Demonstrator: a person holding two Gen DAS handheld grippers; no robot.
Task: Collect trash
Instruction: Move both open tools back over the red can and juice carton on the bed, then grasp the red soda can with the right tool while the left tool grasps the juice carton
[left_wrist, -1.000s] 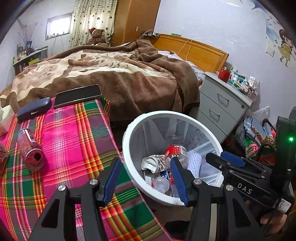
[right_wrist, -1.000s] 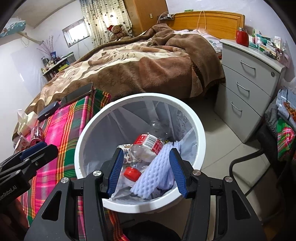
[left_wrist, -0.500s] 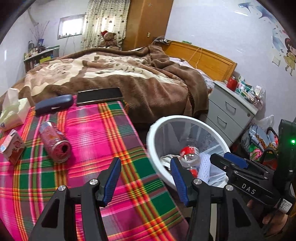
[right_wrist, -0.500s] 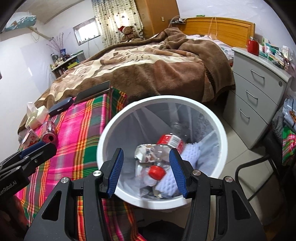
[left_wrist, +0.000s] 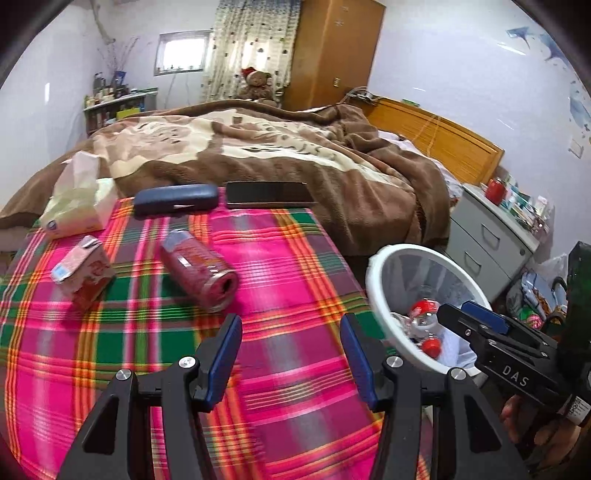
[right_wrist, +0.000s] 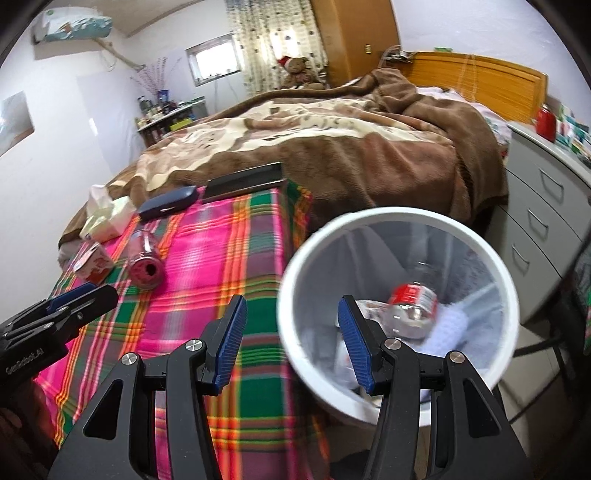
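Note:
A pink can (left_wrist: 199, 272) lies on its side on the plaid tablecloth (left_wrist: 277, 369), with a small pink carton (left_wrist: 83, 275) to its left. Both also show in the right wrist view, the can (right_wrist: 144, 263) and the carton (right_wrist: 92, 263). A white trash bin (right_wrist: 306, 373) beside the table holds a plastic bottle (right_wrist: 412, 306), white foam and other trash; it also shows in the left wrist view (left_wrist: 373, 277). My left gripper (left_wrist: 291, 354) is open and empty over the cloth, short of the can. My right gripper (right_wrist: 291, 339) is open and empty at the bin's left rim.
A blue glasses case (left_wrist: 175, 198), a dark phone (left_wrist: 269, 194) and a tissue pack (left_wrist: 75, 206) lie at the table's far edge. A bed with a brown blanket (left_wrist: 295, 155) stands behind. A grey drawer cabinet (right_wrist: 546, 229) stands right of the bin.
Both grippers have swung left, from over the bin toward the table. The can and carton are now in front of the left gripper. Both stayed open and empty.

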